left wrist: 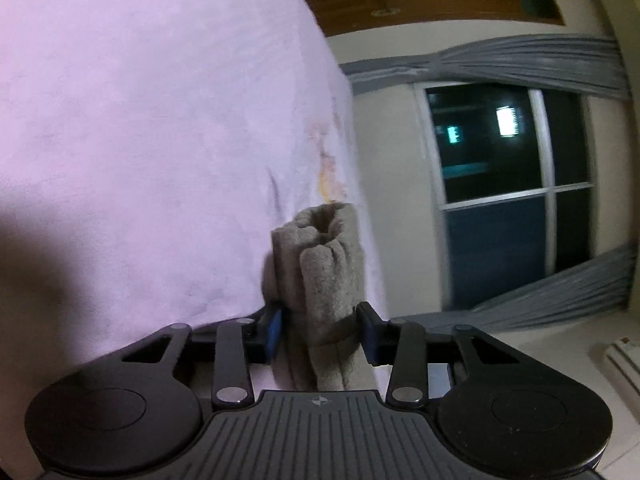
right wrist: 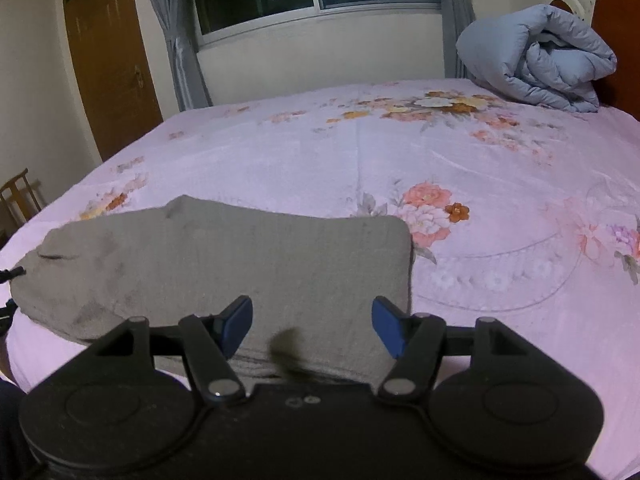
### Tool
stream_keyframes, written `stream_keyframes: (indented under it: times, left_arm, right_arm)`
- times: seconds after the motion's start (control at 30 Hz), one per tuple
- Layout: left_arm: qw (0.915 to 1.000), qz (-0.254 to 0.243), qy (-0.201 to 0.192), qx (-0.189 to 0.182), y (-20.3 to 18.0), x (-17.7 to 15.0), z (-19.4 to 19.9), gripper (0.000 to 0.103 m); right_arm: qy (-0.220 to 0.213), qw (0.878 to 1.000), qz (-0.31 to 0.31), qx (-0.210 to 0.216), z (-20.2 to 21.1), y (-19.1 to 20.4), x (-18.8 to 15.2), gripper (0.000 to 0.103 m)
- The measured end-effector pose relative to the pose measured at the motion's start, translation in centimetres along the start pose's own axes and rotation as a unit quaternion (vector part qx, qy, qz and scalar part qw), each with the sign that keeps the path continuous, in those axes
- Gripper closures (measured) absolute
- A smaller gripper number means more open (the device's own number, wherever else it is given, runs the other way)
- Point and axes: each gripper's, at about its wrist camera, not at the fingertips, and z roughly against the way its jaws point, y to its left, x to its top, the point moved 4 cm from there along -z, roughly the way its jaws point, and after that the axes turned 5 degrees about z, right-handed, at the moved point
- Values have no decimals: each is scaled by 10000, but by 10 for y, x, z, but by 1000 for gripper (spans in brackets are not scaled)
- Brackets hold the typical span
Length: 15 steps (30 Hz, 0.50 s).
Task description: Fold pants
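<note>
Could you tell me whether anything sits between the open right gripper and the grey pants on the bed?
Nothing visible does: the right gripper hangs open directly over the pants, with only bare bedsheet around them.

Dim indoor light, fisheye-bent edges, slight blur

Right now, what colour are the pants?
Grey pants; the right wrist view shows them best.

Left gripper point(left wrist: 322, 330) rolled sideways, fingers point(left wrist: 274, 330) clamped on bunched grey pants point(left wrist: 320, 264) fabric, narrow gap between. Right gripper point(right wrist: 312, 326) level, fingers point(right wrist: 386, 326) spread wide apart, gripping nothing, poised low over folded pants.
</note>
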Motion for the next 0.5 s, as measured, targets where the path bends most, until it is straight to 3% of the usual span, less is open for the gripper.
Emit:
stream_keyframes:
  times: [0.13,0.27,0.5]
  left_arm:
    - [9994,269,-62,-200,-1,-13,-1,62]
    - [9997,164,-65,-185,1,-24,0,62]
    - [9976,-373,1,590,-20,-11,-35,60]
  right_arm:
    - [39,10000,41,-16,-4,4,0,44]
    - [54,10000,-1,-20,-8,7,-1,44]
    - [119,9999,109,-25,-11,9,-3,44]
